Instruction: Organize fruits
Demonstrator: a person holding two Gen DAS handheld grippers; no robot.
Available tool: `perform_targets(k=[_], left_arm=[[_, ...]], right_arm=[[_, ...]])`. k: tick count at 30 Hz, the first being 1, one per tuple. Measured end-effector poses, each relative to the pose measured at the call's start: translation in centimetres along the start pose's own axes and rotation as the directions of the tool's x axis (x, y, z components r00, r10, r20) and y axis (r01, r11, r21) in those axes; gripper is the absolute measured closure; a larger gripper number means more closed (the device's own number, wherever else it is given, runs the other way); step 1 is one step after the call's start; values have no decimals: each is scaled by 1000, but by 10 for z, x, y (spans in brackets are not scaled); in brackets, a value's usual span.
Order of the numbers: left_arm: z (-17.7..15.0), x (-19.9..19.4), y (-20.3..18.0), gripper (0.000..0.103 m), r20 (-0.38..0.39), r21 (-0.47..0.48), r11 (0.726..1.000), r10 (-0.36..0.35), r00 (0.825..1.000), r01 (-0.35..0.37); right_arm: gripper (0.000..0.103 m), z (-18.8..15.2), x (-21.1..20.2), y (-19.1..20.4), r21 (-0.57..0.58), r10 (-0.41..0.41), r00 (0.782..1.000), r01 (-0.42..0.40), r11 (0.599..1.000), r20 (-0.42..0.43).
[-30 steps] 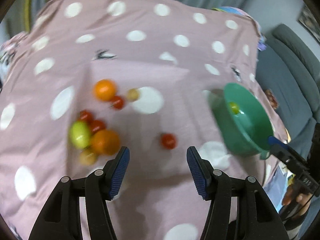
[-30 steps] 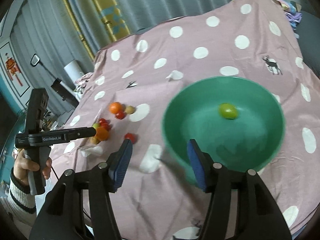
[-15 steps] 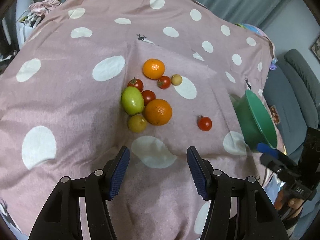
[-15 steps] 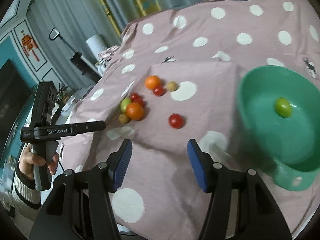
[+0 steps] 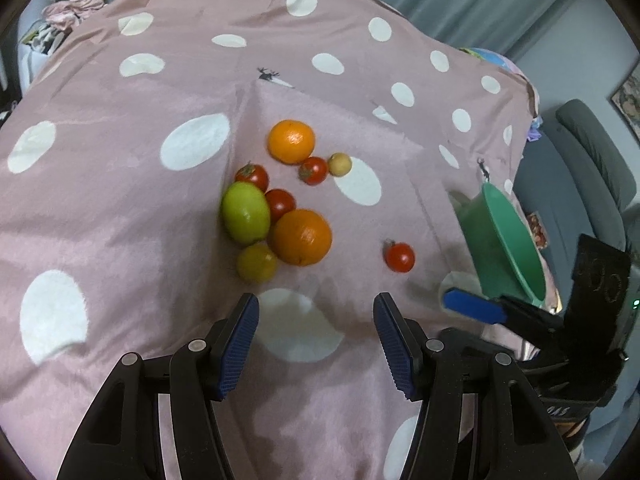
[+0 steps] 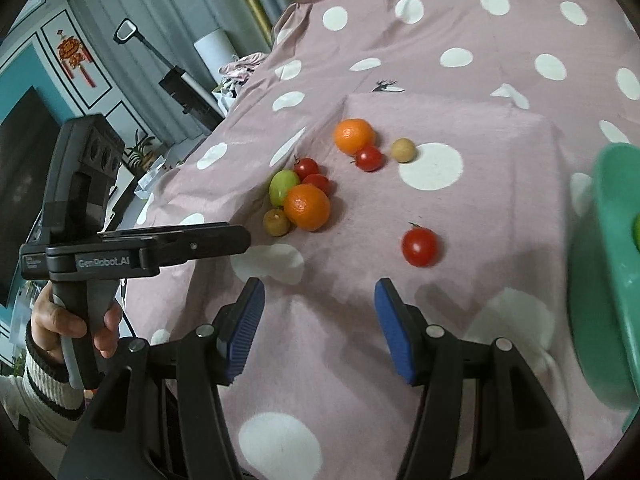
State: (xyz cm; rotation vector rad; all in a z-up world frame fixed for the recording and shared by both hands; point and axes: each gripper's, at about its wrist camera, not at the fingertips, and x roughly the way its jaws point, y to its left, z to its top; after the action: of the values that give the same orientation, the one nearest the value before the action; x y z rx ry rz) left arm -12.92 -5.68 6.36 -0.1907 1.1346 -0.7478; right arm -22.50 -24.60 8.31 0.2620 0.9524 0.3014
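A cluster of fruit lies on the pink dotted cloth [image 5: 120, 184]: a large orange [image 5: 303, 237], a green fruit [image 5: 245, 212], a yellowish fruit [image 5: 256, 262], a second orange [image 5: 291, 141] and several small tomatoes. One tomato [image 5: 399, 257] lies apart on the right; it also shows in the right wrist view [image 6: 419, 246]. A green bowl [image 5: 508, 240] stands at the right and holds a green fruit [image 6: 636, 232]. My left gripper [image 5: 316, 340] is open and empty, just short of the cluster. My right gripper [image 6: 320, 328] is open and empty, near the lone tomato.
A grey sofa [image 5: 592, 168] stands beyond the cloth's right edge. A hand holds the left gripper's handle [image 6: 80, 264] at the left of the right wrist view. Curtains, a dark screen and wall decorations stand behind it.
Both grippers have swung left, away from the bowl and toward the fruit cluster. The bowl has slid to the right edge of both views. Both grippers stayed open.
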Motion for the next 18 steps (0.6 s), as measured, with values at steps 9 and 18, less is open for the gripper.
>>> perform_targets(k=[9, 18], left_arm=[[22, 21, 1, 44, -9, -6, 999, -40, 999, 40], [33, 34, 4, 44, -28, -19, 998, -53, 998, 52]], right_arm=[[45, 19, 35, 7, -37, 15, 999, -17, 999, -43], [45, 34, 60, 5, -48, 14, 997, -18, 999, -73]])
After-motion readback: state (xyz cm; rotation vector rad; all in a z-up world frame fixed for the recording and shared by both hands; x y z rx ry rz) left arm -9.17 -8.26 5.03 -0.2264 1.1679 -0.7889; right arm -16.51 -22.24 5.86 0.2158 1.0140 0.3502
